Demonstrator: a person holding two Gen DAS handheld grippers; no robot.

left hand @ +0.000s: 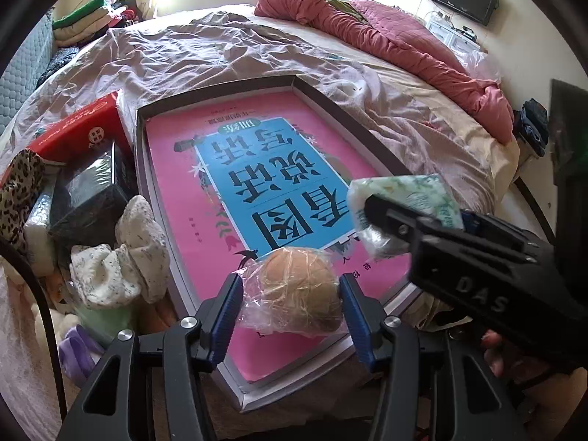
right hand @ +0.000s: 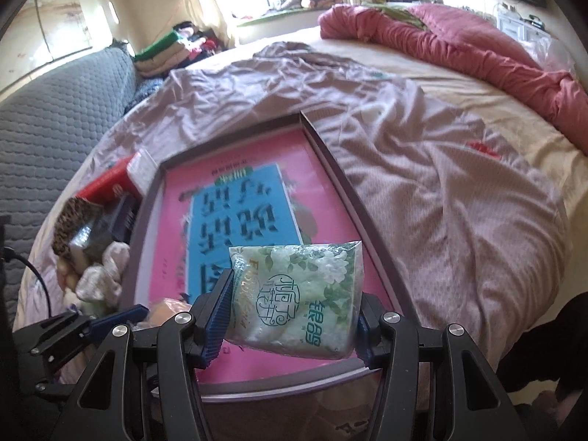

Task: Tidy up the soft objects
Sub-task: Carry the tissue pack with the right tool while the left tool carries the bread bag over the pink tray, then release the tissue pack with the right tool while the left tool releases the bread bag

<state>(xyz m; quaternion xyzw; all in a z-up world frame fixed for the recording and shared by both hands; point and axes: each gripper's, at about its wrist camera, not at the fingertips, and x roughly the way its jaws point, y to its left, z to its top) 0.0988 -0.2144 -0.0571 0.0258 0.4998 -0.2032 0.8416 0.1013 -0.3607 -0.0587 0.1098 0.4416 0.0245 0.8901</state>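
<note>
Both pairs of tongs hang over the near end of a shallow tray (left hand: pixel 316 90) lying on the bed (left hand: pixel 205 55), and each carries one soft thing, so I judge both are meant to go down inside it. The left tongs (left hand: pixel 292 307) are clamped on a round tan bun in clear plastic wrap (left hand: pixel 297 290), the blue pads pressing its flanks at three and nine o'clock; the film crumples but the bun keeps its shape. The right tongs (right hand: pixel 294 321) grip a tissue pack (right hand: pixel 305 294) by its two short sides, the printed face turned up. That face shows white flowers, green leaves and green Chinese characters I cannot read with confidence. The tray's floor is a pink sheet with a blue panel of big dark characters, upside down from here. "DAS" is moulded on the right tool's body. At nine o'clock of the tray a heap waits: red box (left hand: pixel 79 130), leopard-print cloth (left hand: pixel 20 187), floral fabric (left hand: pixel 121 257).
</note>
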